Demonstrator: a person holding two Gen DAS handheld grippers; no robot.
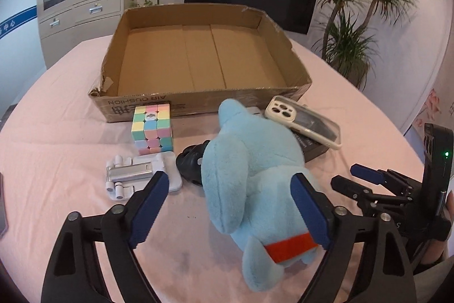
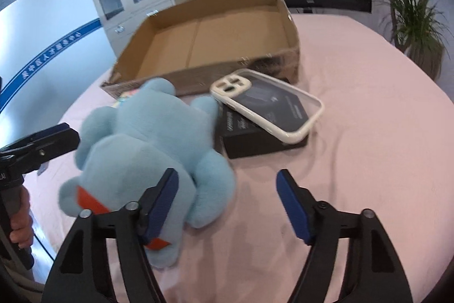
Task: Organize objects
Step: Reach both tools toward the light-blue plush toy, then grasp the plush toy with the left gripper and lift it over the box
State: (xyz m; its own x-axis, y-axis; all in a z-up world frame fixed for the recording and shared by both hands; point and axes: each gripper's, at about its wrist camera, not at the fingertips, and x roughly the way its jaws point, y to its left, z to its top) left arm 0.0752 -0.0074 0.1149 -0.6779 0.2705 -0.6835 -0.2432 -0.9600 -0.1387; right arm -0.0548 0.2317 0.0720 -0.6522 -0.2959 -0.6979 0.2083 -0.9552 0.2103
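L tongs (image 1: 229, 195) apart, plush (image 1: 249, 172) between pads, no clamp. R tongs (image 2: 227, 195) apart, plush at 10 o'clock; box (image 1: 283, 47) at 12.

Two handheld grippers angle downward over the blue plush toy (image 1: 249, 183). The left gripper (image 1: 229, 206) straddles the toy, jaws spread, its right pad against the plush. The right gripper (image 2: 227, 206), just right of the toy, is agape and empty.
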